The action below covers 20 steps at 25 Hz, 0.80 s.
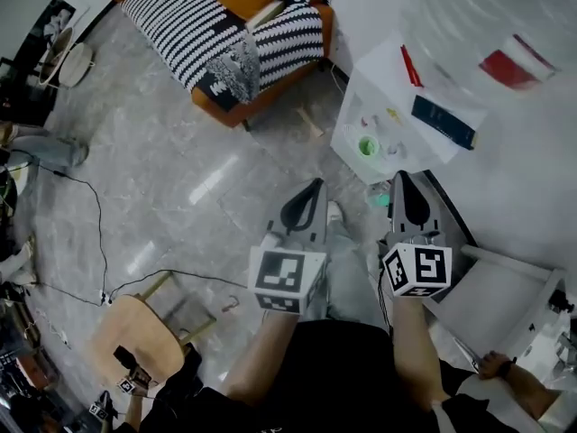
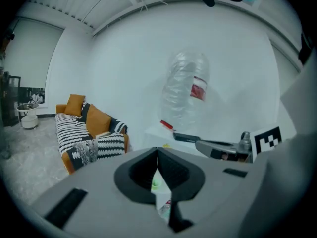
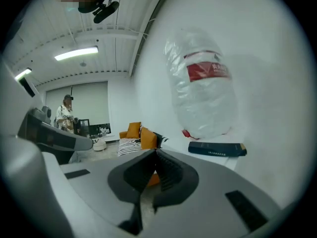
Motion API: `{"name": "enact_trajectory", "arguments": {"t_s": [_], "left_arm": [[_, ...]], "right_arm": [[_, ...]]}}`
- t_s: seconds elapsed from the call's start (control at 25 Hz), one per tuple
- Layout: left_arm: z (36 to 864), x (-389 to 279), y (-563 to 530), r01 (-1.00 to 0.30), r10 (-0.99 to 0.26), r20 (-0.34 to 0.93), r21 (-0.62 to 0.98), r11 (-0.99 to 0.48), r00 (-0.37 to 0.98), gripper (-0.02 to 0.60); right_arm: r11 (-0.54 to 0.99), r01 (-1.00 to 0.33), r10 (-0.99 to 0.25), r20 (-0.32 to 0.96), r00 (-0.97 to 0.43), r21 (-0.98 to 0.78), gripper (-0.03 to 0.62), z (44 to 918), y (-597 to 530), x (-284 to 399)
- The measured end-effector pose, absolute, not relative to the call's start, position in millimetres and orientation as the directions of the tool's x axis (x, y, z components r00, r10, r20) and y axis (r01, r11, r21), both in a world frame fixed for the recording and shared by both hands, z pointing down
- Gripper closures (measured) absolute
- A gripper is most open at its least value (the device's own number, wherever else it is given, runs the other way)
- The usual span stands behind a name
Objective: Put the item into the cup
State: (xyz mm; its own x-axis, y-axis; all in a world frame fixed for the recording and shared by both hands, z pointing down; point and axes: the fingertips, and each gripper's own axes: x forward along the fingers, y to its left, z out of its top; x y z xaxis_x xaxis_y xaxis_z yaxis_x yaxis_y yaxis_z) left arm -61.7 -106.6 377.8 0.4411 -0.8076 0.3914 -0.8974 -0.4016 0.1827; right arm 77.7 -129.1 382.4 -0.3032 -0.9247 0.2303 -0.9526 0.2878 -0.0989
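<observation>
A green cup (image 1: 368,145) stands near the front edge of a white table (image 1: 383,75); a sliver of the cup (image 2: 156,183) shows through the left gripper's jaws. Small items lie behind the cup: a yellow bit (image 1: 394,114) and a pinkish bit (image 1: 365,122). My left gripper (image 1: 309,190) (image 2: 157,151) hangs short of the table over the floor, shut and holding nothing. My right gripper (image 1: 403,181) (image 3: 154,152) sits beside it near the table's front corner, also shut and holding nothing.
A large clear water bottle (image 1: 487,34) (image 3: 203,90), a dark flat box (image 1: 444,122) (image 3: 217,149) and a red pen-like thing (image 1: 410,66) share the table. A striped orange sofa (image 1: 225,34) stands behind, a wooden stool (image 1: 135,332) at left. A person (image 3: 64,114) stands far off.
</observation>
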Motion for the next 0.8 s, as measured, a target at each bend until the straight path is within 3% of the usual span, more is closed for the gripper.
{"name": "enact_trajectory", "arguments": {"t_s": [0.24, 0.48, 0.68, 0.8], "left_arm": [[319.3, -57.0, -101.0, -0.895, -0.844, 0.299, 0.126, -0.428, 0.445, 0.568], [269.7, -46.8, -93.7, -0.878, -0.851, 0.220, 0.075, -0.472, 0.476, 0.568], [224.5, -44.9, -91.6, -0.876, -0.870, 0.104, 0.038, -0.481, 0.483, 0.568], [211.0, -32.6, -95.0, -0.866, -0.863, 0.072, 0.040, -0.499, 0.501, 0.568]], "right_arm": [[0.285, -0.951, -0.946, 0.124, -0.300, -0.123, 0.583, 321.7, -114.6, 76.5], [0.273, -0.961, -0.961, 0.038, -0.274, -0.039, 0.583, 264.9, -104.4, 84.7], [0.260, -0.965, -0.959, -0.113, -0.259, 0.001, 0.583, 206.5, -96.0, 85.2], [0.253, -0.967, -0.960, -0.122, -0.252, 0.013, 0.583, 196.4, -91.4, 86.3]]}}
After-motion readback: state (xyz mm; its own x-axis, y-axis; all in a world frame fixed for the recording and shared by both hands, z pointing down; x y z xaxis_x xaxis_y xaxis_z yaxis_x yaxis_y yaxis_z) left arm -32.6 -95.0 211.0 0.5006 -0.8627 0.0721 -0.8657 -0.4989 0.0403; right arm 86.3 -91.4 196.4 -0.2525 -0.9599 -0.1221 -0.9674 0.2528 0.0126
